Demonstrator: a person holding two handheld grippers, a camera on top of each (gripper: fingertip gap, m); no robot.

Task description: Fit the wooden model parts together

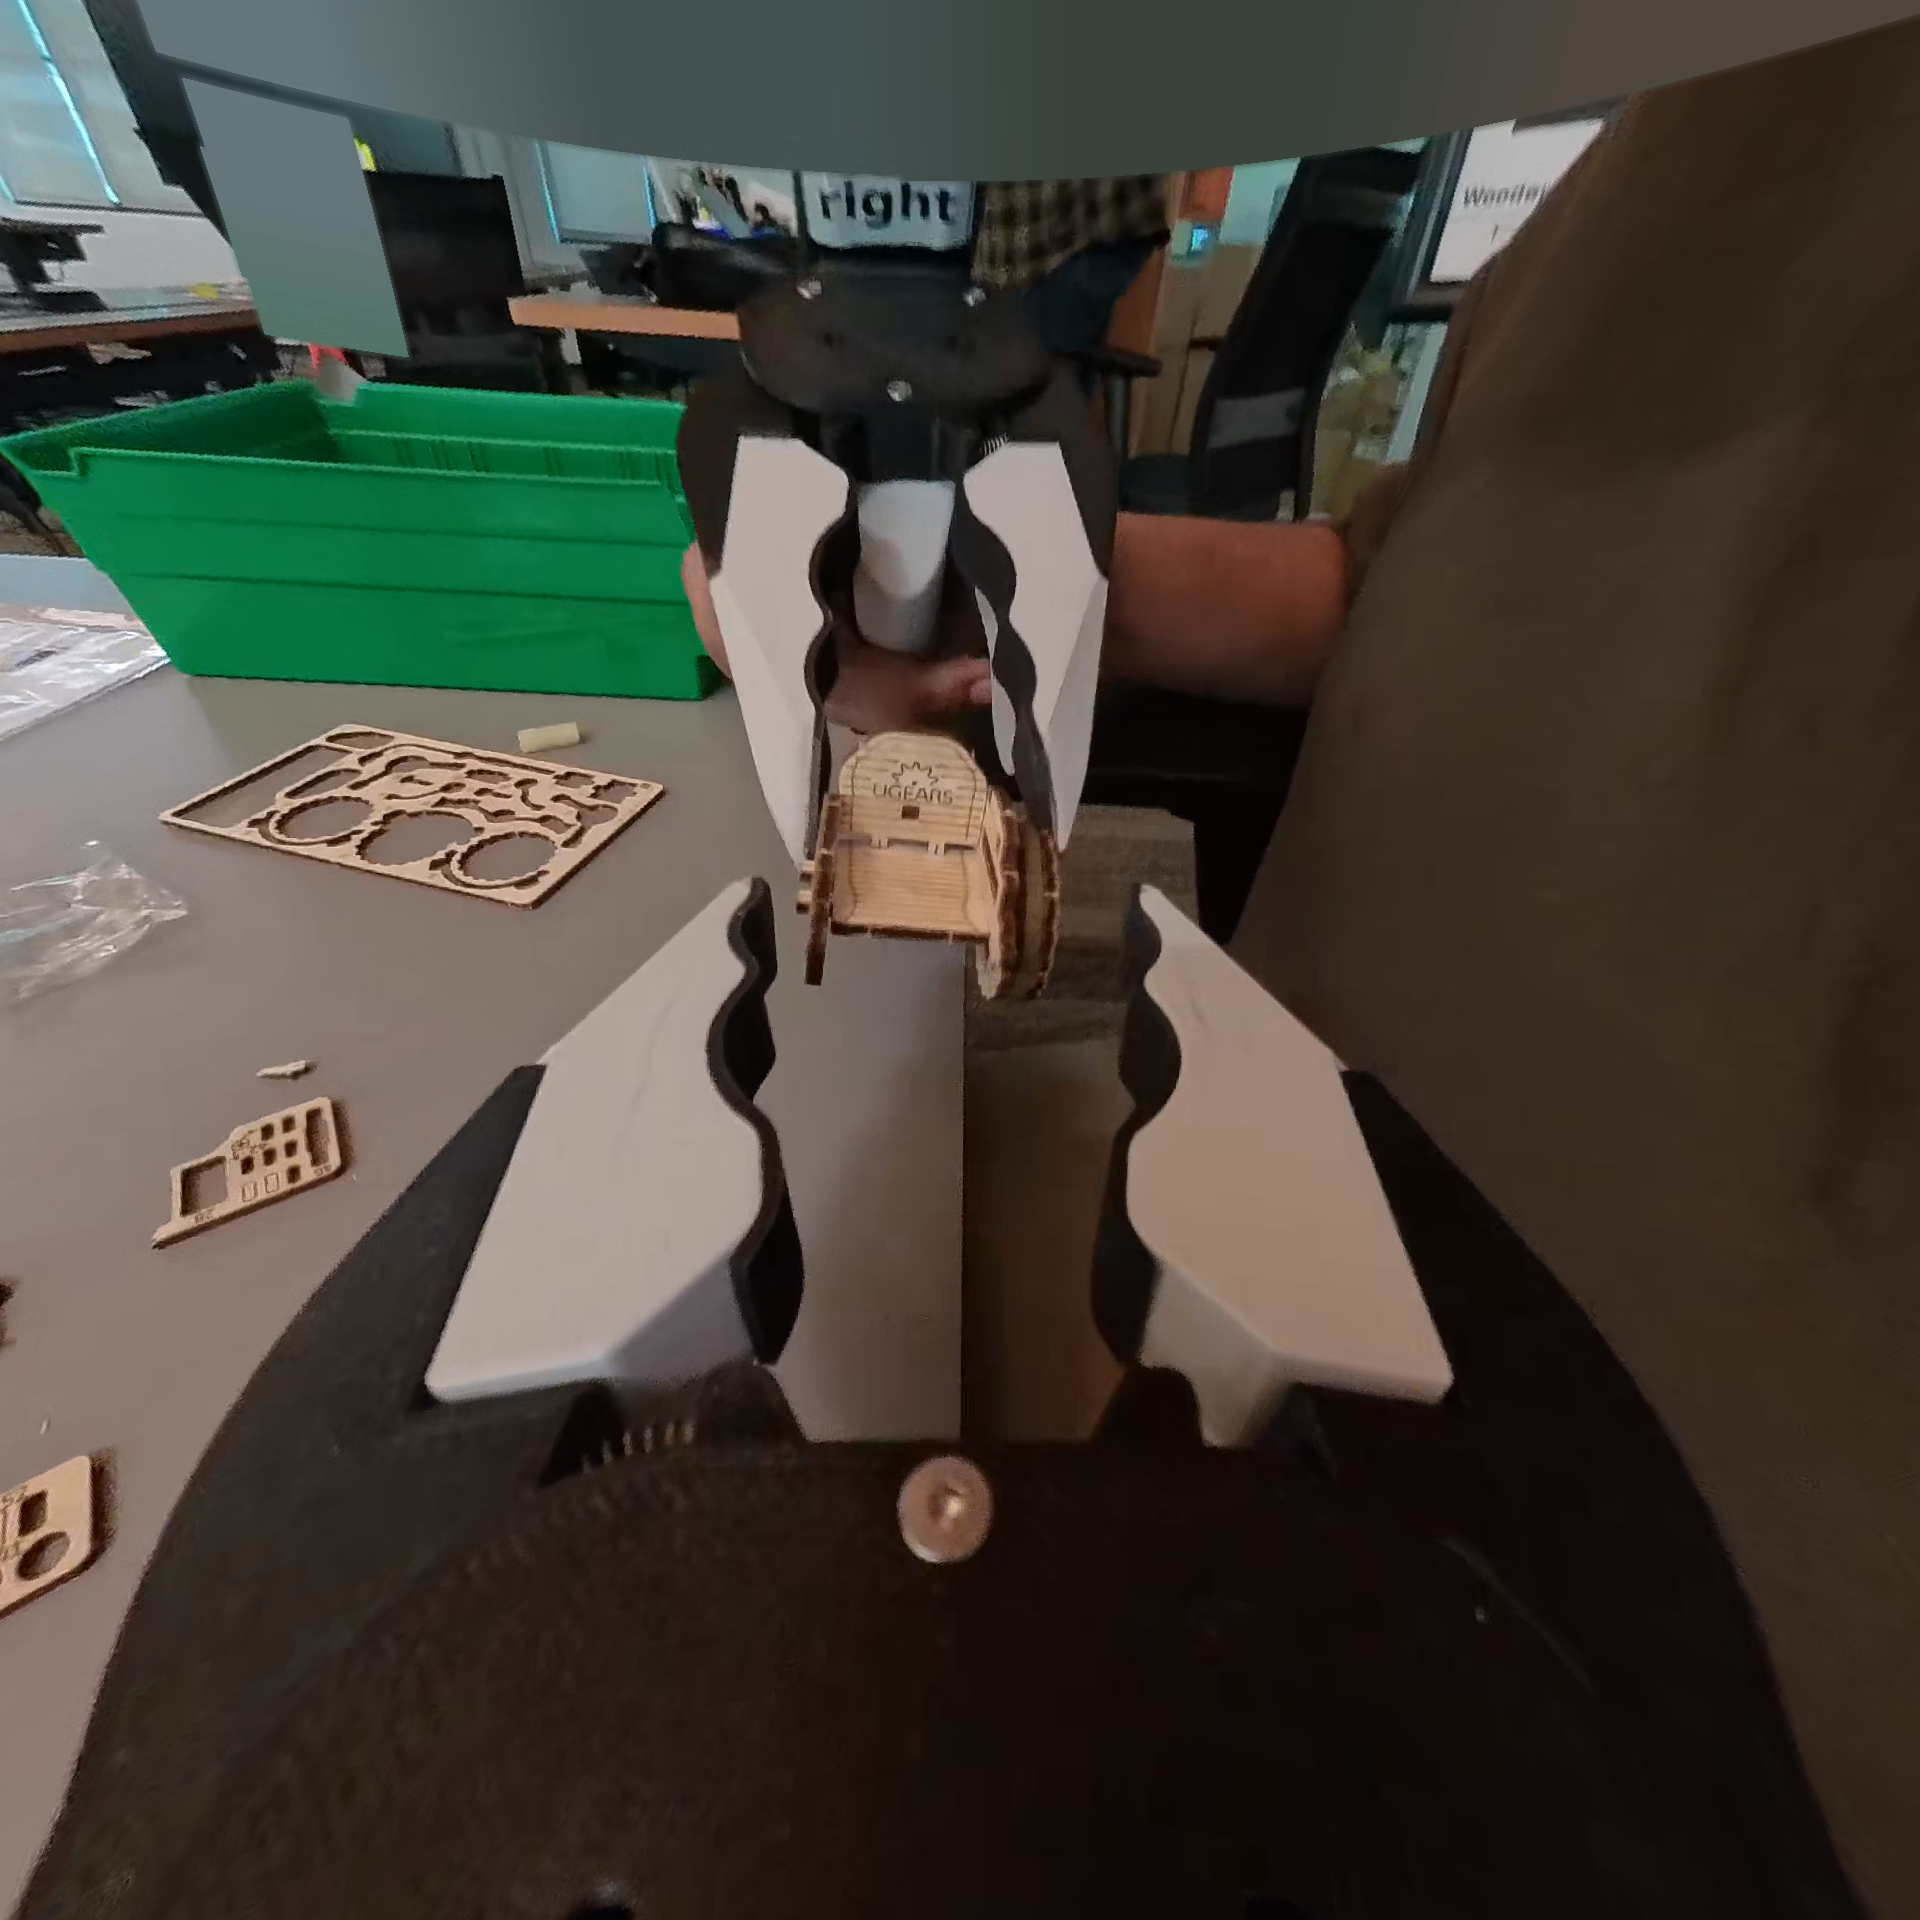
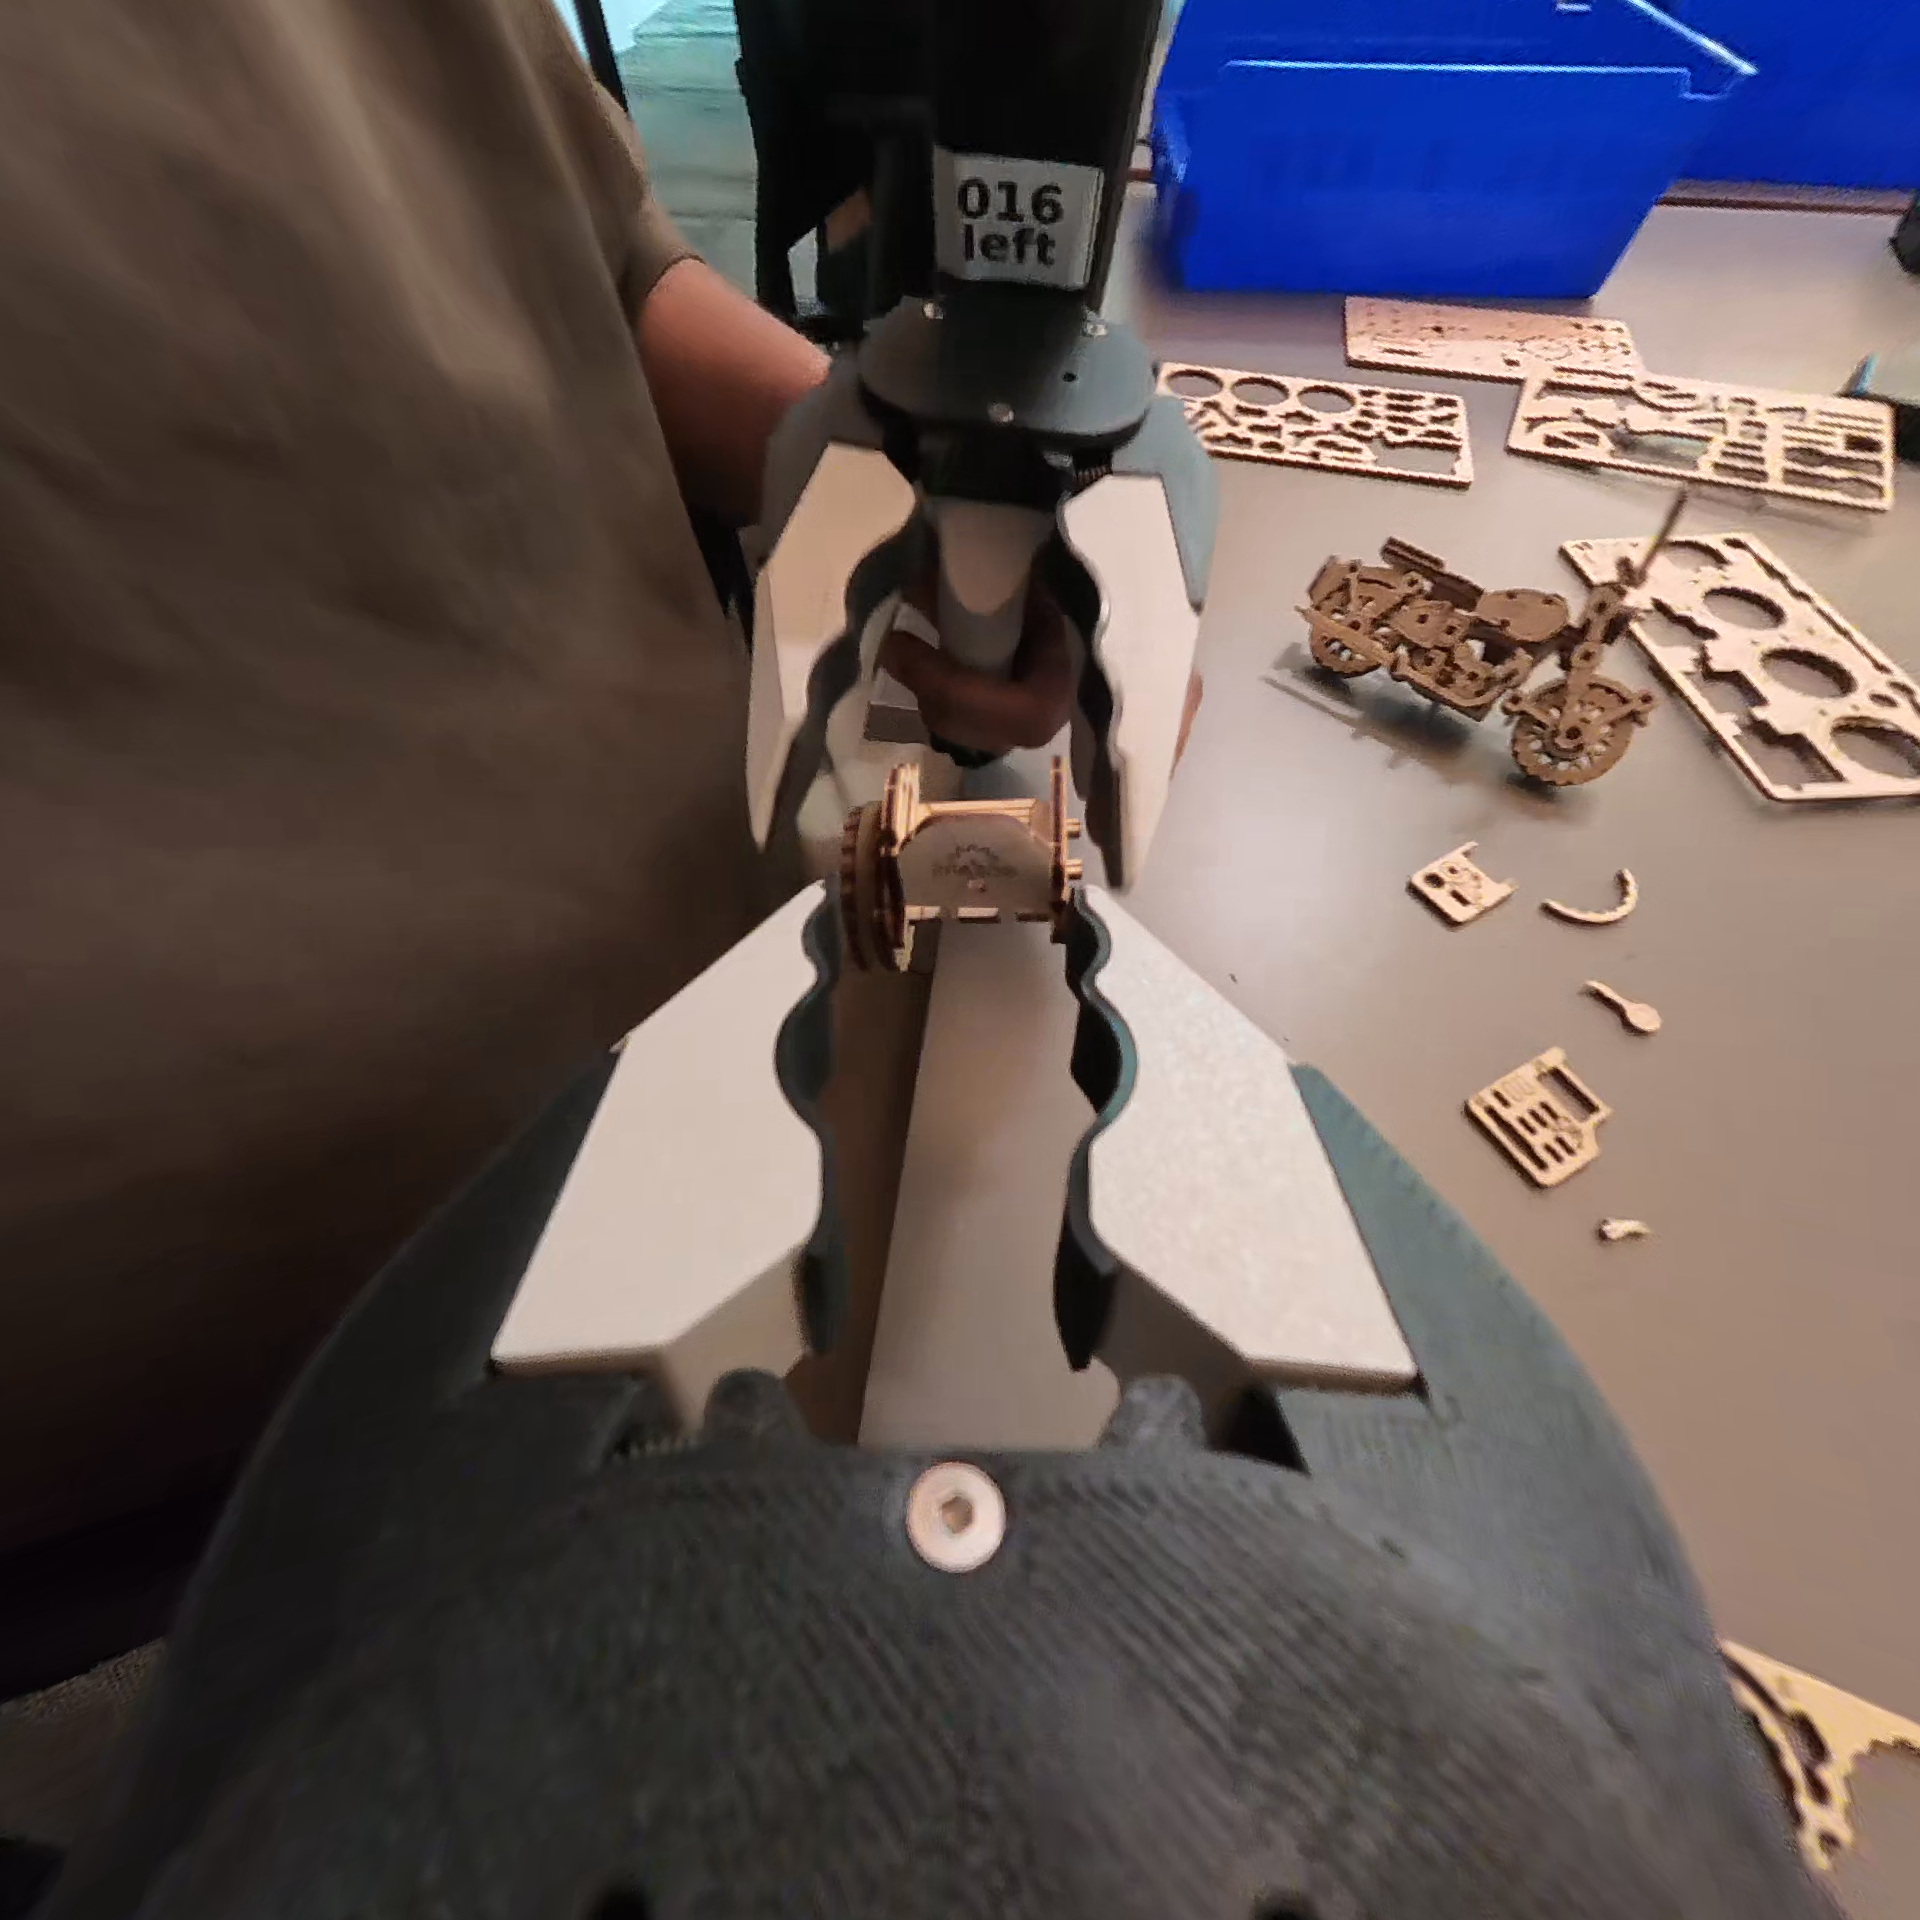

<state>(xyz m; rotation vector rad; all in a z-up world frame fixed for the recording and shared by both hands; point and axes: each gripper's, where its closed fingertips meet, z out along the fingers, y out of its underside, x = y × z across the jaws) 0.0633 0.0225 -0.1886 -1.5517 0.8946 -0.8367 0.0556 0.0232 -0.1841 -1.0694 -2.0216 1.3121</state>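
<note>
A small wooden sub-assembly [image 1: 920,883], a box-like body with an arched engraved panel and a toothed wheel on one side, hangs in the air over the table's near edge. My right gripper [image 2: 951,904] is shut on it, one fingertip at each side; it also shows facing me in the left wrist view [image 1: 925,847]. My left gripper [image 1: 948,899] is open, its fingertips [image 1: 753,904] spread wider than the sub-assembly and just short of it. In the right wrist view the left gripper [image 2: 943,847] stands open on the sub-assembly's [image 2: 971,862] far side.
A green bin [image 1: 395,540], a punched-out wooden sheet [image 1: 416,816], small wooden offcuts [image 1: 255,1169] and a plastic bag [image 1: 83,914] lie to the left. A blue bin [image 2: 1455,166], a built wooden motorcycle [image 2: 1475,655], more sheets [image 2: 1704,436] and loose parts [image 2: 1538,1117] lie to the right. The person's torso [image 2: 312,623] is close. My left and right fingertips are right by each other. Between my left fingertips and the built wooden motorcycle [image 2: 1475,655] there is roughly 20 centimeters.
</note>
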